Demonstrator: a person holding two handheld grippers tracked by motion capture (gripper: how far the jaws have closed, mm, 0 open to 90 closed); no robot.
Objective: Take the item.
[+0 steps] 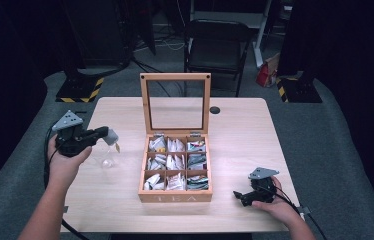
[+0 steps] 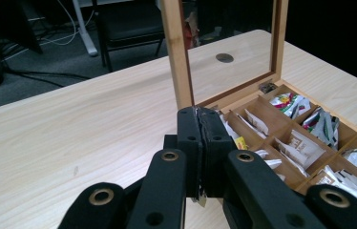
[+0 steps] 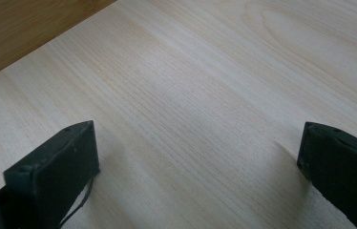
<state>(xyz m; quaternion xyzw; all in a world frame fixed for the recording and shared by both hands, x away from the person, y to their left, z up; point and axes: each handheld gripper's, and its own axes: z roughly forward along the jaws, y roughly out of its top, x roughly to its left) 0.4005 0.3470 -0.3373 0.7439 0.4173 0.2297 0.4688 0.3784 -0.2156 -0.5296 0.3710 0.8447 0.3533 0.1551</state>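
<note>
Teabag (image 1: 111, 136) pinched in L gripper (image 1: 106, 133)

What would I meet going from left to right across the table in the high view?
Left hand-held gripper pinching a tea bag → clear glass → open wooden tea box → right hand-held gripper.

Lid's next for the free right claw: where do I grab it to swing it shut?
Take the lid by its wooden top rail, coming from above. It stands upright with that edge free, and the centre is only a glass pane. The right claw already stands open.
</note>
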